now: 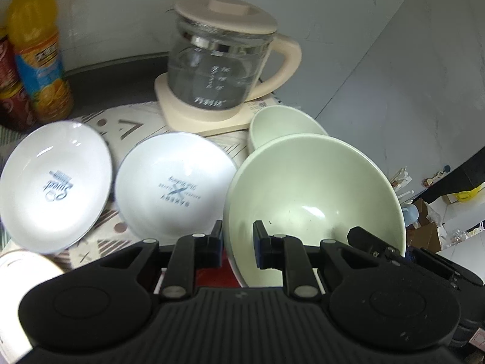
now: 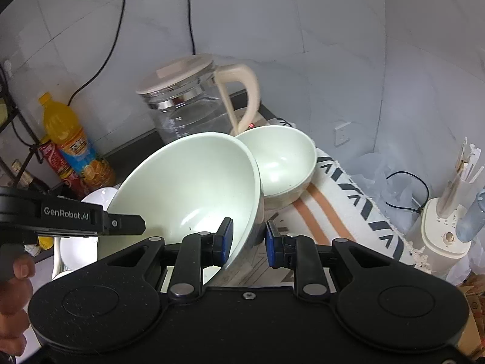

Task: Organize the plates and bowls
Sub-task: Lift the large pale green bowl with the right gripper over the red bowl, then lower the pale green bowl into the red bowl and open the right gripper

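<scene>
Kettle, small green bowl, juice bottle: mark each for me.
Kettle (image 1: pixel 212 69), left wrist view, glass body.
Small green bowl (image 2: pixel 282 157), right wrist view, inner wall.
Juice bottle (image 1: pixel 36 57), left wrist view, label.

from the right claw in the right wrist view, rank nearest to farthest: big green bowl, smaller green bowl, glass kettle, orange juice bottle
1. Big green bowl, its rim between the right claw pads.
2. Smaller green bowl, just behind, slightly right.
3. Glass kettle at the back and orange juice bottle far left by the wall: too close to call.
</scene>
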`<state>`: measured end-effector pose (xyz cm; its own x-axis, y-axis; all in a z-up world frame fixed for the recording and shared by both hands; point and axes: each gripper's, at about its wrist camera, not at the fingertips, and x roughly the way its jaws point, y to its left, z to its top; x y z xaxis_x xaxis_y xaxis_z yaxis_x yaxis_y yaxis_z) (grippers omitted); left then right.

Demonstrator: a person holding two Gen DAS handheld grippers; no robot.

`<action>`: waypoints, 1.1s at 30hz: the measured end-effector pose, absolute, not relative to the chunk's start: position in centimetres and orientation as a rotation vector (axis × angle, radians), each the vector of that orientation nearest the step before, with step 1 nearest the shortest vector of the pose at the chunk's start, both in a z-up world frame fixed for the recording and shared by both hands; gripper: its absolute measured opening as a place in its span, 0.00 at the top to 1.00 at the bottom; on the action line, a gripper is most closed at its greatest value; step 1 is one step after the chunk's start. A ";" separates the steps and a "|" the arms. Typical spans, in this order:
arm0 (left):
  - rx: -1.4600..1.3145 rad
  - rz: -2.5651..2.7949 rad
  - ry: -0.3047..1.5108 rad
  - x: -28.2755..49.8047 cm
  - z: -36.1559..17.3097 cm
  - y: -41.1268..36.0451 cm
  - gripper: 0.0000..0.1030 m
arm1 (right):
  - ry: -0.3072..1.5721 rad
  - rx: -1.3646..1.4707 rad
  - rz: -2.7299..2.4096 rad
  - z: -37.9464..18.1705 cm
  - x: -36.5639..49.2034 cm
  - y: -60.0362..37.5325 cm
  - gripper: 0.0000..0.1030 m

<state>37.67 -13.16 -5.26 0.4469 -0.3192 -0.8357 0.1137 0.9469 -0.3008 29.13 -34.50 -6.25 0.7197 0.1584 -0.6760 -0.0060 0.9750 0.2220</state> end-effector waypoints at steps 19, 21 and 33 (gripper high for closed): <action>-0.259 -0.308 1.230 34.6 -10.0 -10.4 0.83 | 0.807 0.130 0.136 -7.6 27.5 -31.8 0.78; -0.251 -0.302 1.250 34.5 -10.4 -10.6 0.83 | 0.809 0.124 0.141 -7.7 27.5 -31.7 0.78; -0.243 -0.283 1.333 34.2 -12.4 -10.8 0.83 | 0.841 0.069 0.143 -8.9 27.8 -31.1 0.83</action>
<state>34.20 -10.82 -12.37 0.2108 -0.3387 -0.9170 0.0636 0.9408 -0.3329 27.81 -31.05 -8.92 0.6575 0.1534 -0.7377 -0.0990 0.9881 0.1173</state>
